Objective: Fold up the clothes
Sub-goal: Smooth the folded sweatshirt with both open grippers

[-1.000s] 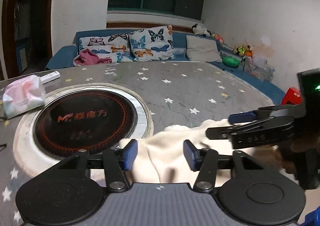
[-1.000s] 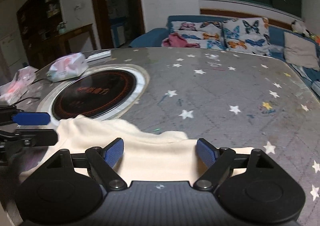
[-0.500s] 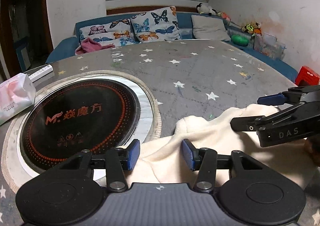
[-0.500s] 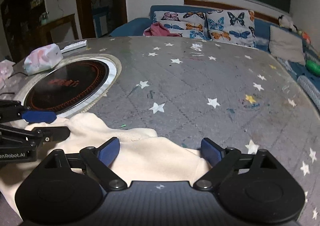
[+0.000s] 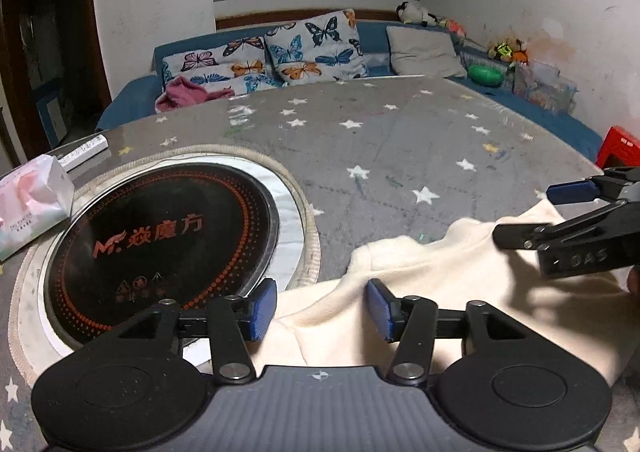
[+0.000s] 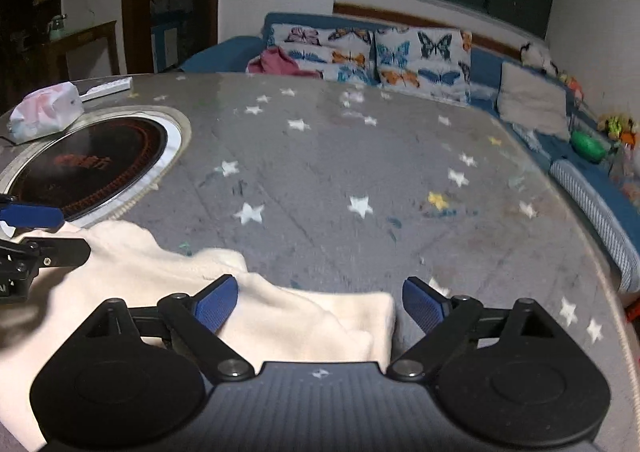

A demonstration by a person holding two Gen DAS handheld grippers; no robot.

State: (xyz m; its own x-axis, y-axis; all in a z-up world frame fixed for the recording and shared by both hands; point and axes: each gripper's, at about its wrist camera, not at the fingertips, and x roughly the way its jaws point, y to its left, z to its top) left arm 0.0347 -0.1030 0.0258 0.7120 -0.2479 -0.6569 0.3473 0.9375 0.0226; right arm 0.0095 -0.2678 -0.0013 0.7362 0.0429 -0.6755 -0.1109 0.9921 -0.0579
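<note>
Two grippers are hovering over a cream garment on the star-patterned table.

A tissue pack [image 5: 32,204] is lying left of the round black cooktop [image 5: 160,248]. The cream garment [image 5: 440,292] is lying crumpled at the near edge of the table [image 5: 400,140]. The left gripper [image 5: 322,308] is standing with its fingers apart over the cloth, and the right gripper [image 6: 320,302] is spreading its fingers wide too.

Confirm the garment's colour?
Plain cream, no pattern; the garment shows best in the left wrist view.
</note>
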